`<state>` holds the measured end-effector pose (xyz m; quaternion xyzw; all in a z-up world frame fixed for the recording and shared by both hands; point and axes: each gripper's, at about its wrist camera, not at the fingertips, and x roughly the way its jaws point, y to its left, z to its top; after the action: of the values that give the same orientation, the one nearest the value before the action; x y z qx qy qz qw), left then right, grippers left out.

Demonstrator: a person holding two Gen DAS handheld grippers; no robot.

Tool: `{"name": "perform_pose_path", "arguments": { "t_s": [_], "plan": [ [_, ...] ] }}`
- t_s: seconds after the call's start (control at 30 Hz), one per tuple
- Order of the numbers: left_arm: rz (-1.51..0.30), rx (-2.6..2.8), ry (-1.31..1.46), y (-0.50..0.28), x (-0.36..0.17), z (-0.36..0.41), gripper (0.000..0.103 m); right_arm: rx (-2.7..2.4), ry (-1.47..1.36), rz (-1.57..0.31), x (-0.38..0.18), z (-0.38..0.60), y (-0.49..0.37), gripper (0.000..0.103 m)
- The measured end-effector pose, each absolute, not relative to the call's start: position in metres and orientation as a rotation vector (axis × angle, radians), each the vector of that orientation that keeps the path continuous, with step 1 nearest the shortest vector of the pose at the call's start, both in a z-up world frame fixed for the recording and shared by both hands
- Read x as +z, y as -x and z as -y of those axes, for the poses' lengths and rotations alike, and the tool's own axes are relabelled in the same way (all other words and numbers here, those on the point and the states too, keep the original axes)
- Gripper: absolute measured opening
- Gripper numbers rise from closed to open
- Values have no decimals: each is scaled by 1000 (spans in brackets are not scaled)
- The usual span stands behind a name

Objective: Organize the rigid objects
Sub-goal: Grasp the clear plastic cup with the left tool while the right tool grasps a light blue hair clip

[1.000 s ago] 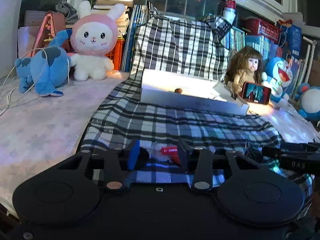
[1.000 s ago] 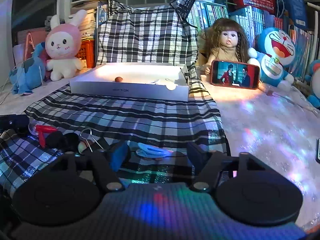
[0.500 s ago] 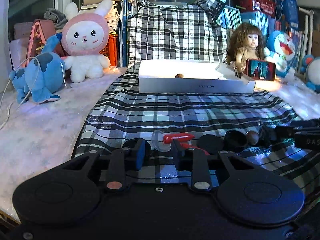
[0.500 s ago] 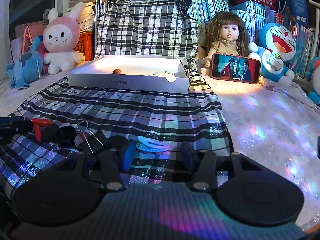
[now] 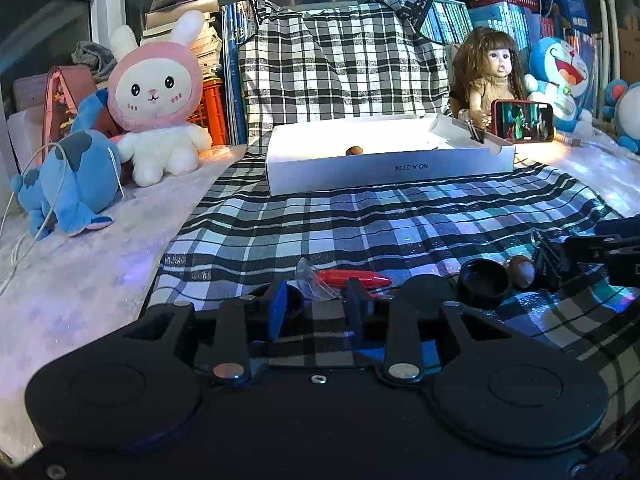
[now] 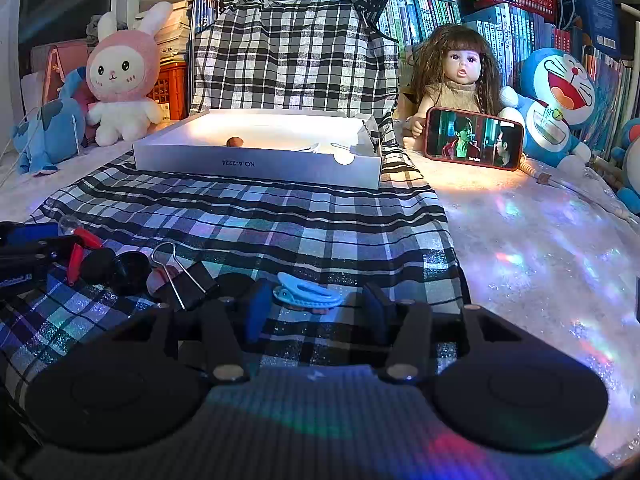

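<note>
Small rigid items lie on a plaid cloth (image 5: 360, 220). My left gripper (image 5: 316, 304) is open, low over the cloth; a red suction-cup hook (image 5: 352, 278) lies just past its fingertips, with black caps (image 5: 482, 282) and a brown nut (image 5: 522, 272) to the right. My right gripper (image 6: 314, 308) is open, with a blue hair clip (image 6: 308, 294) between its fingertips. A black binder clip (image 6: 186, 280) lies to its left. A white box (image 6: 256, 160) farther back holds a brown nut (image 6: 235, 142) and metal clips.
Plush toys (image 5: 156, 96), a doll (image 6: 456, 76), a phone (image 6: 474, 138) and books line the back. Pale sparkly table surface (image 6: 540, 248) lies right of the cloth. The left gripper shows at the right wrist view's left edge (image 6: 28, 256).
The left gripper pulled back and levelled, bringing the red hook and caps in front of its tips. The right gripper crept forward so the blue clip sits between its fingers.
</note>
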<state>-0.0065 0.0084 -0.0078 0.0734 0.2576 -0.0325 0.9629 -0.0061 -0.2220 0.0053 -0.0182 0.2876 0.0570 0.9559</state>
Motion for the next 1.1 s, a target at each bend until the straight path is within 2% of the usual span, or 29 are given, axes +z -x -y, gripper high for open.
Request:
{"name": "perform_pose_path", "arguments": {
  "t_s": [0.67, 1.1],
  "plan": [
    [-520, 71, -135, -13, -5, -24, 35, 115, 39, -583, 4, 221, 4, 59],
    [-510, 1, -87, -26, -1, -17, 42, 116, 38, -583, 4, 221, 3, 61]
  ]
}}
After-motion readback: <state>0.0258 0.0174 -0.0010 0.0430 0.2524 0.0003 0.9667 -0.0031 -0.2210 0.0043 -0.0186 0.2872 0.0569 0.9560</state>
